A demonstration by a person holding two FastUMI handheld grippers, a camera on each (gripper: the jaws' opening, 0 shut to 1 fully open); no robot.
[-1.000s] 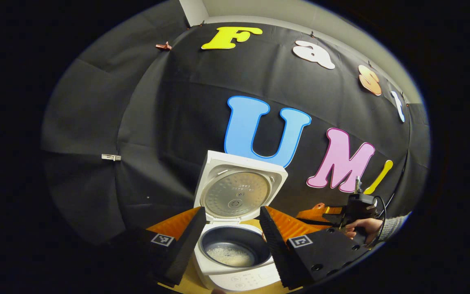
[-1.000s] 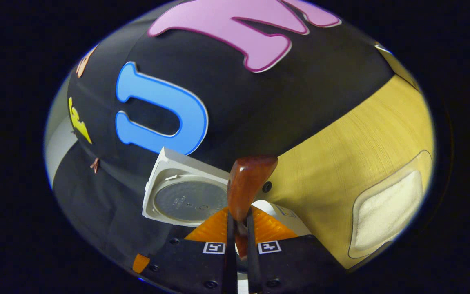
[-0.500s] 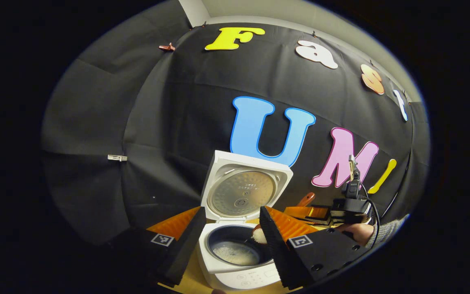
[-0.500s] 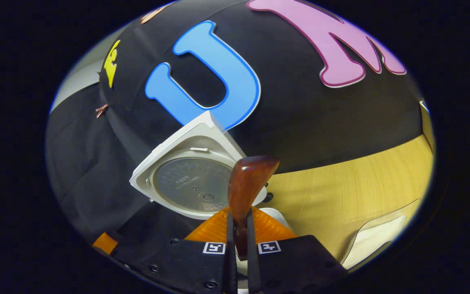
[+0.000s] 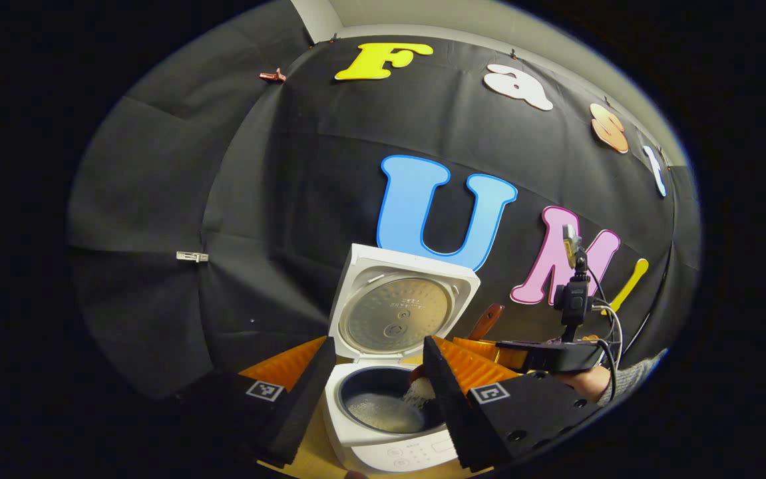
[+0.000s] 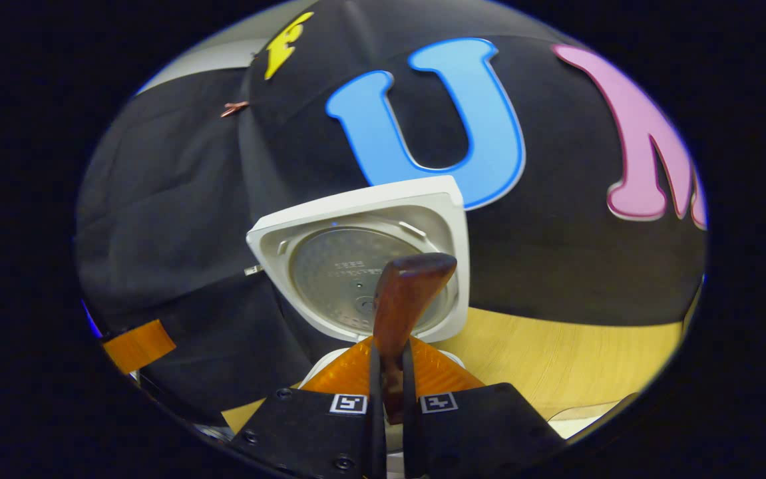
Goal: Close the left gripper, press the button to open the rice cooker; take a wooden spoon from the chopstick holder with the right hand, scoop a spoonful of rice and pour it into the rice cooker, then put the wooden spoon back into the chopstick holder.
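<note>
Rice is tipping off the reddish-brown wooden spoon into the dark inner pot of the white rice cooker, whose lid stands upright behind the pot. The right gripper has its jaws pinched narrow on the spoon's handle, both fingers pressing it. In the left gripper view that gripper sits to the right of the cooker, just beside it, with the handle end rising up and away from the pot and the bowl end dipping down over the pot's right rim, where a white clump of rice shows. The spoon's long axis thus slants from high on the right to low over the pot. The left gripper hovers in front of the cooker, jaws wide and holding nothing. Judging by this, the pour looks nearly done; the coming move likely lifts the spoon back along its own axis, rightward and away from the cooker, and the right hand is the one placed for it.
</note>
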